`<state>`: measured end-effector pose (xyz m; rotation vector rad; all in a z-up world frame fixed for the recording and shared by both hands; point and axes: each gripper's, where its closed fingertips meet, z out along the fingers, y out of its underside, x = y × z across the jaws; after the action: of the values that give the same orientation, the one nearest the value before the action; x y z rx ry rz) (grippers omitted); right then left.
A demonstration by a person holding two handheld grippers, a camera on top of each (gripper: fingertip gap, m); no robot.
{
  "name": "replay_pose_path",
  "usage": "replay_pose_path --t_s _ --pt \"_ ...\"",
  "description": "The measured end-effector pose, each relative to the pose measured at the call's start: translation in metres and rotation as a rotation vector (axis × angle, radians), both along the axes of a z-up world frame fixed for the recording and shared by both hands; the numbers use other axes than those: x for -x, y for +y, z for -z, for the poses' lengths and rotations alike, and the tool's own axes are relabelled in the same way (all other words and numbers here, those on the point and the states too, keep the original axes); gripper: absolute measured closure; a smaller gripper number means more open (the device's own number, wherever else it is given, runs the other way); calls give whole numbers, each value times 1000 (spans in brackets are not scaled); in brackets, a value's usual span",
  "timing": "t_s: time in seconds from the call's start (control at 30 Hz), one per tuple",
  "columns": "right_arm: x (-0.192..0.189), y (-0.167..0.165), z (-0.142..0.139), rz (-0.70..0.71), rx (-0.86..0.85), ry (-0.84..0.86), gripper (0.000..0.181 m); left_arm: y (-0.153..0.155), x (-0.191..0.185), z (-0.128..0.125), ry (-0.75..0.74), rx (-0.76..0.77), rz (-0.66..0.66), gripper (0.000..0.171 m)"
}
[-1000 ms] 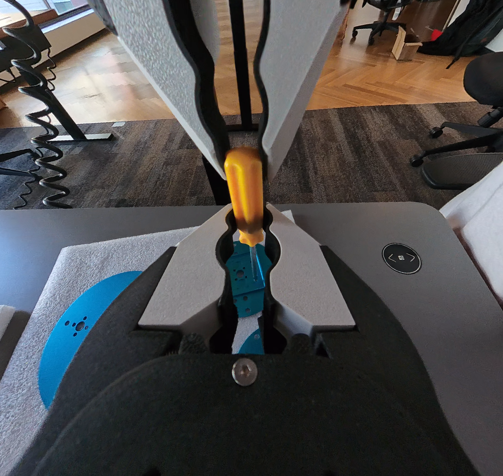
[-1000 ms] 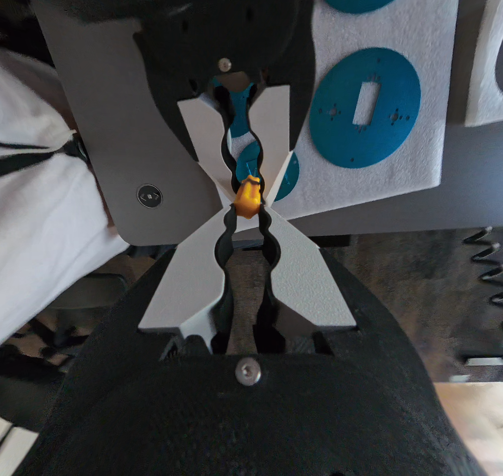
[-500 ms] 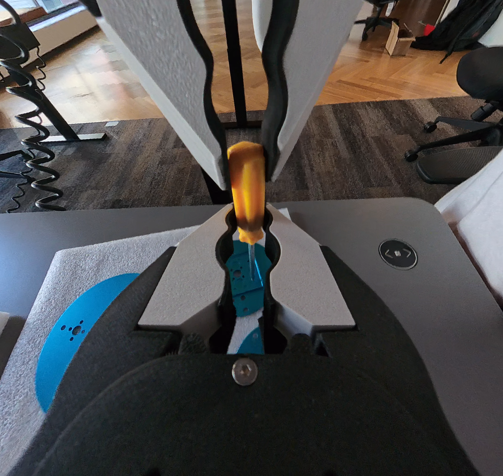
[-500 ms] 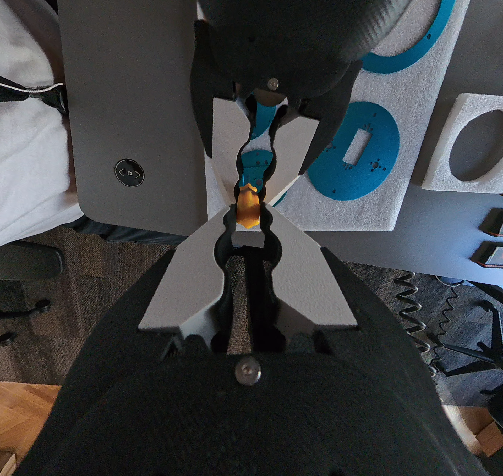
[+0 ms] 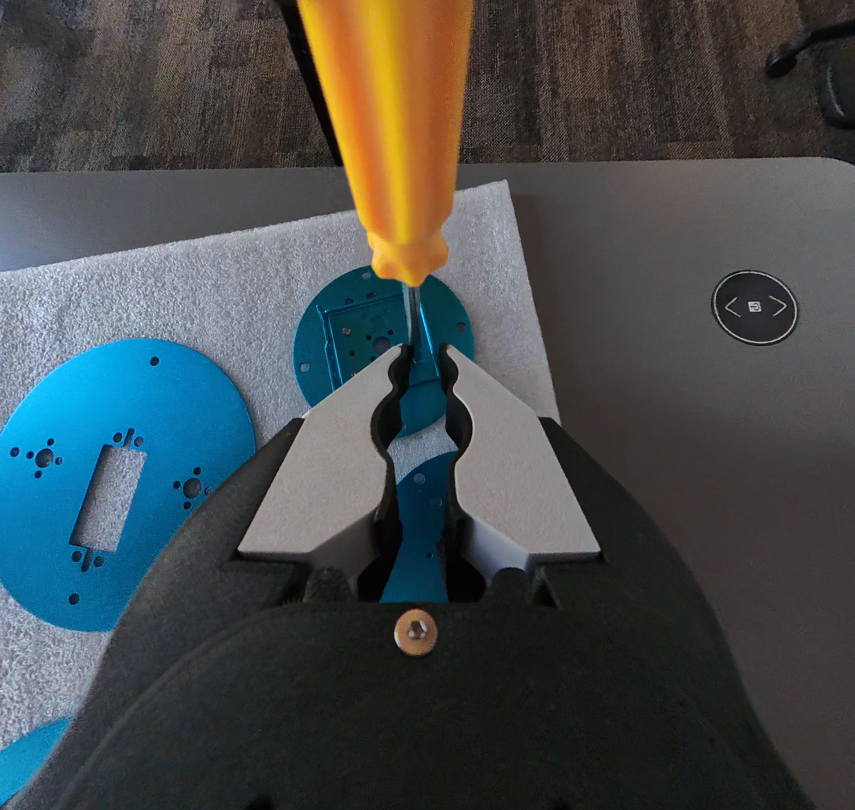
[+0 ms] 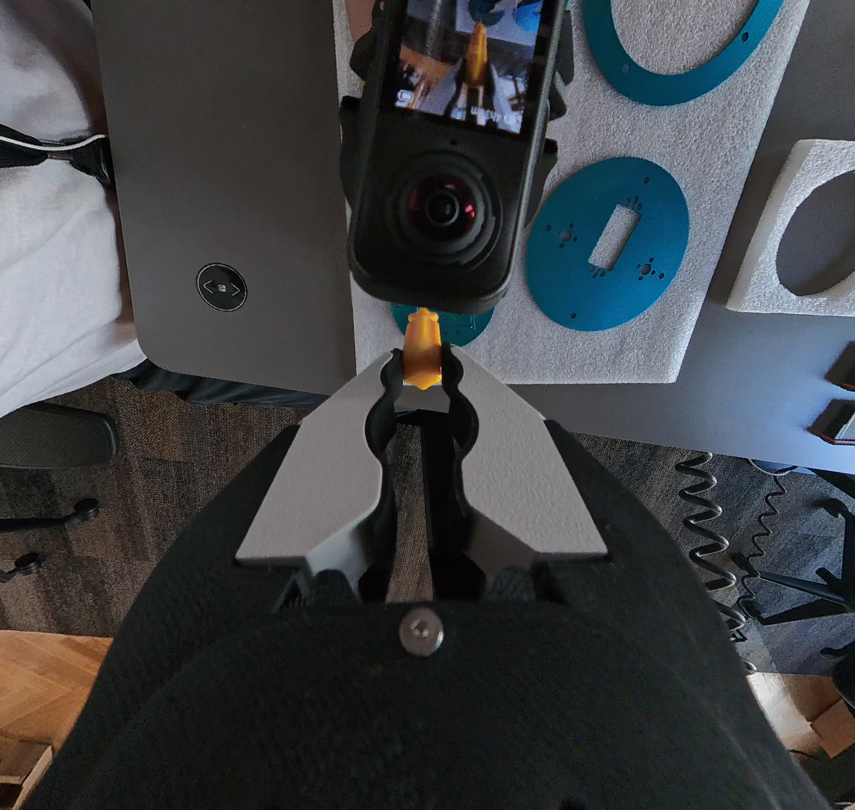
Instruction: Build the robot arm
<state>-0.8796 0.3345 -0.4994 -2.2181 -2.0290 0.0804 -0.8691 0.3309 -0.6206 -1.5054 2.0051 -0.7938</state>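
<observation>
Right gripper [image 6: 422, 362] pinches one orange screwdriver [image 6: 420, 357]. Left gripper [image 5: 420, 353] pinches one blue bracket [image 5: 418, 371]; one slotted disc [image 5: 111, 482] at 9 o'clock.

The right gripper [image 6: 421, 362] is clamped on the orange handle of a screwdriver [image 5: 393, 107], which stands nearly upright. Its thin metal tip goes down into a blue square bracket [image 5: 377, 338] on a small blue disc [image 5: 314, 348]. The left gripper [image 5: 420, 357] grips the bracket's near edge.
</observation>
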Motion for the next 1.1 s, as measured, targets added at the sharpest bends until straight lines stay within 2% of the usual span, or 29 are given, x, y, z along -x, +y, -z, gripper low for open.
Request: replay_pose_path --t_s 0.17,0.23,0.3,0.37,0.43,0.6,0.73,0.8,0.87,0.93,1.0,1.1 --pt "-7 1 1 5 3 -31 165 0 0 1 7 -4 -19 160" --pt "-2 0 1 51 12 -5 165 0 -1 1 -2 -1 -19 161" --pt "0 5 1 197 26 6 165 0 -1 0 -10 6 -22 161" --pt "-2 12 2 450 72 12 165 0 -2 0 -13 11 -27 160" --pt "-6 15 2 600 98 20 165 0 -2 0 -15 9 -29 160" --pt "-4 14 2 600 77 13 165 0 -3 0 -39 16 -31 160" --pt "-6 15 3 633 87 9 165 -7 1 -5 -49 153 -36 146" --pt "-6 15 3 635 82 13 165 -2 2 -20 -122 214 -80 141" --pt "-5 15 3 637 80 16 165 5 -3 -47 -264 248 -118 141" --pt "-4 16 3 640 78 26 165 7 -6 -67 -357 208 -124 149" --pt "-4 17 3 642 77 31 165 6 -10 -68 -363 138 -114 157" --pt "0 16 6 615 109 73 164 5 -9 -66 -358 100 -88 158"
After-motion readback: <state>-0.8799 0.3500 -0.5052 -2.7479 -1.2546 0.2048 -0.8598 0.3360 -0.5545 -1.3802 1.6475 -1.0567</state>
